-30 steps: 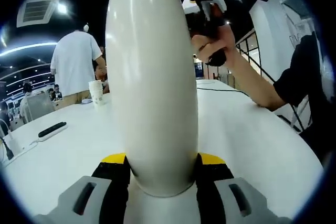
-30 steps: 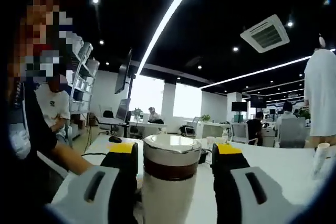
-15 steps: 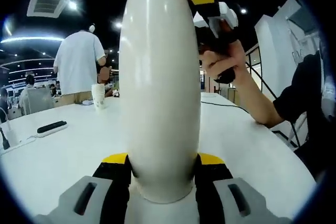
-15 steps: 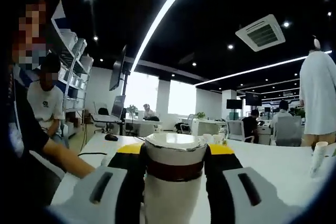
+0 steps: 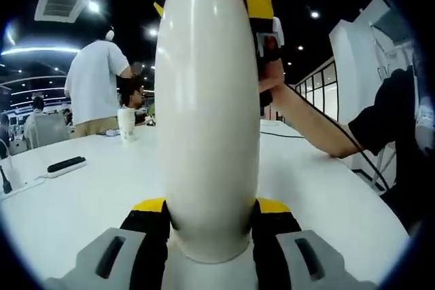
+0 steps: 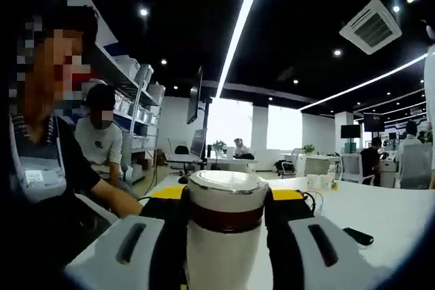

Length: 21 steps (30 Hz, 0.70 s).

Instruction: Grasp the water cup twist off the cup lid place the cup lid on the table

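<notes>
My left gripper [image 5: 211, 212] squeezes the white cup [image 5: 207, 120] low down. My right gripper [image 6: 225, 198] pinches its lid [image 6: 225, 198] on top.

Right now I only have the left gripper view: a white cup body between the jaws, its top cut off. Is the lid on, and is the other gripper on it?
Observer: In the right gripper view the cup lid sits on the water cup, silvery top with a dark band below it.
Operator: And the right gripper's jaws?
Observer: The right gripper has its yellow-tipped jaws pressed against both sides of that lid.
Operator: Any gap between lid and body?
Observer: None visible; the dark band meets the white body directly.
Operator: Anything on the table past the lid?
Observer: A dark flat object lies on the white table, to the right of the lid in that view.
</notes>
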### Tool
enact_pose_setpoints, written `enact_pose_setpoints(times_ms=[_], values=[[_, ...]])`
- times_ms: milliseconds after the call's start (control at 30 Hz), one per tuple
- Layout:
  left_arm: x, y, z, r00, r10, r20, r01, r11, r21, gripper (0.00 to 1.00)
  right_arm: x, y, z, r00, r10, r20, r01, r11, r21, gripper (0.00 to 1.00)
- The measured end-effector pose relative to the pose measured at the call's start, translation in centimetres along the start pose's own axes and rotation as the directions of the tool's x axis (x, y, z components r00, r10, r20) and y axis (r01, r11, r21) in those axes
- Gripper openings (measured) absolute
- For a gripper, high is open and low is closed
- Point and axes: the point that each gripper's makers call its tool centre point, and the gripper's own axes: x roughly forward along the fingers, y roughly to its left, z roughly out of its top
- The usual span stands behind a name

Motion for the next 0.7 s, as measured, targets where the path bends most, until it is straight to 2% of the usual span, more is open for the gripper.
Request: enact_pose_setpoints(times_ms=[33, 67, 133, 200, 267, 400, 533, 633, 700], values=[[0.0, -0.1, 0.0, 1.000, 0.000, 0.000, 0.000, 1.000, 0.005, 0.49, -0.2, 0.2, -0.2, 1.000, -0.012, -0.007, 0.012, 1.000, -0.011, 0.49], [0.1, -0.1, 0.0, 1.000, 0.001, 0.001, -0.001, 1.000, 0.010, 0.49, -0.5, 0.0, -0.4, 0.998, -0.064, -0.012, 0.064, 0.998, -0.025, 0.54], [0.1, 0.0, 0.0, 1.000, 0.002, 0.000, -0.002, 1.000, 0.008, 0.49, -0.6, 0.3, -0.4, 0.994, -0.107, -0.011, 0.107, 0.993, -0.045, 0.61], [0.1, 0.2, 0.0, 1.000, 0.003, 0.000, -0.003, 1.000, 0.008, 0.49, -0.3, 1.0, -0.3, 0.987, -0.162, -0.016, 0.160, 0.982, -0.099, 0.62], [0.1, 0.2, 0.0, 1.000, 0.005, 0.000, -0.005, 1.000, 0.010, 0.49, 0.2, 0.9, -0.1, 0.972, -0.235, -0.018, 0.231, 0.966, -0.113, 0.68], [0.0, 0.2, 0.0, 1.000, 0.009, -0.001, -0.009, 1.000, 0.011, 0.49, 0.6, 0.0, 0.6, 0.925, -0.381, -0.014, 0.374, 0.913, -0.163, 0.68], [0.0, 0.2, 0.0, 1.000, 0.009, -0.001, -0.009, 1.000, 0.013, 0.49, 0.2, -0.4, 1.7, 0.886, -0.464, 0.025, 0.459, 0.867, -0.193, 0.63], [0.0, 0.2, -0.1, 1.000, 0.009, -0.001, -0.009, 1.000, 0.014, 0.49, 0.0, -1.1, 1.6, 0.867, -0.499, 0.015, 0.489, 0.844, -0.222, 0.58], [0.0, 0.3, -0.1, 1.000, 0.010, -0.002, -0.010, 1.000, 0.015, 0.49, -0.2, -1.4, 1.5, 0.863, -0.505, 0.010, 0.493, 0.839, -0.231, 0.55]])
